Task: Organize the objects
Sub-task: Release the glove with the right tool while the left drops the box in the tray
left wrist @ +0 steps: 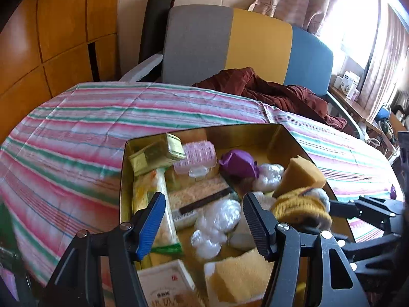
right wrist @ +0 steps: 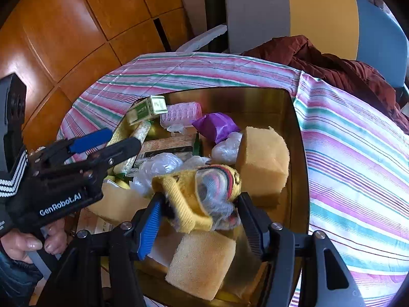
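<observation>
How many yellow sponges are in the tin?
3: one sponge by the right wall, one sponge at the near edge, one partly hidden behind the left gripper. Clutter may hide others.

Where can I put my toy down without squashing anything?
Bare spots: the striped cloth left of the tin, and the tin's far corner behind the purple wrapper. The rest of the tin is crowded with sponges, plastic balls and the yellow sock between the right tool's fingers.

Wood-panelled wall [left wrist: 64, 25], tricolour headboard [left wrist: 230, 48], striped bedspread [left wrist: 89, 122], bright curtained window [left wrist: 358, 12].
</observation>
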Demonstrator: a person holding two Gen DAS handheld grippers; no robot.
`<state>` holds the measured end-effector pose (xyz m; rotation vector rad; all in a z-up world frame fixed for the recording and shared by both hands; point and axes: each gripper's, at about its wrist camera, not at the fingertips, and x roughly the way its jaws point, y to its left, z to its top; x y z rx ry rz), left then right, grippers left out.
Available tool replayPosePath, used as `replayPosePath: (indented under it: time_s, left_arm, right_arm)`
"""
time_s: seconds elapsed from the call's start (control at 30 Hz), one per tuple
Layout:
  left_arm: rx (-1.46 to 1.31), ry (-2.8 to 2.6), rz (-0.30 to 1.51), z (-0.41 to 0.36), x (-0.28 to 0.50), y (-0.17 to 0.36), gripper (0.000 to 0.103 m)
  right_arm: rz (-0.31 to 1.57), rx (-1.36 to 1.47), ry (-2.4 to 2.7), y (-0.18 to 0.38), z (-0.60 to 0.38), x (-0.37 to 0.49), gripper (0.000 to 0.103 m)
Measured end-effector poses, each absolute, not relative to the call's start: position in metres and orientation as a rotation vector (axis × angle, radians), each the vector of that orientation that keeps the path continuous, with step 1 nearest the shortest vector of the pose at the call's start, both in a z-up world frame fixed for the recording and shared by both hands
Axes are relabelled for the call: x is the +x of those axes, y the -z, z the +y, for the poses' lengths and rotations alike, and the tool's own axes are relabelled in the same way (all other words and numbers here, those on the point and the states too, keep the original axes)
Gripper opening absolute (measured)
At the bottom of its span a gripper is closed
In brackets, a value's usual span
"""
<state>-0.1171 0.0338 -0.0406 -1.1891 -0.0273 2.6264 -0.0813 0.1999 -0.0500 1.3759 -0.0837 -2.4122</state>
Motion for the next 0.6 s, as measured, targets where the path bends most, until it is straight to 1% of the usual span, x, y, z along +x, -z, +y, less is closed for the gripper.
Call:
replayPosePath:
  time_s: [0.13, 0.27, 0.37, 0.43, 0.6]
  left_arm:
    - [-1.205, -2.633, -0.069, 0.028, -0.108, 0.042, 0.064]
    - [-1.204, -2.654, -0.095, 0.022, -0.096, 0.040, 0.064]
    - [-1.203, -2.687, -0.081, 0.018, -0.086, 0.035, 0.065]
    - [-1.189, -2.722, -0.077, 0.017, -0.077, 0.030, 0.070]
    - [-1.137, -2.794, -0.081, 0.013, -0.057, 0.017, 0.075]
  right_arm:
    - [-0.090, 1.338, 2.447, 0.041, 0.202, -0.076, 0.066]
    - [-0.106, 1.291, 2.465, 0.029, 0.203, -0.072, 0.066]
    - [-0.129, 1.258, 2.470, 0.021, 0.204, -0.067, 0.066]
    - [-0.129, 1.245, 2.473, 0.018, 0.203, -0.064, 0.066]
    - [-0.084, 1.235, 2.495, 0.017, 0.198, -0.053, 0.070]
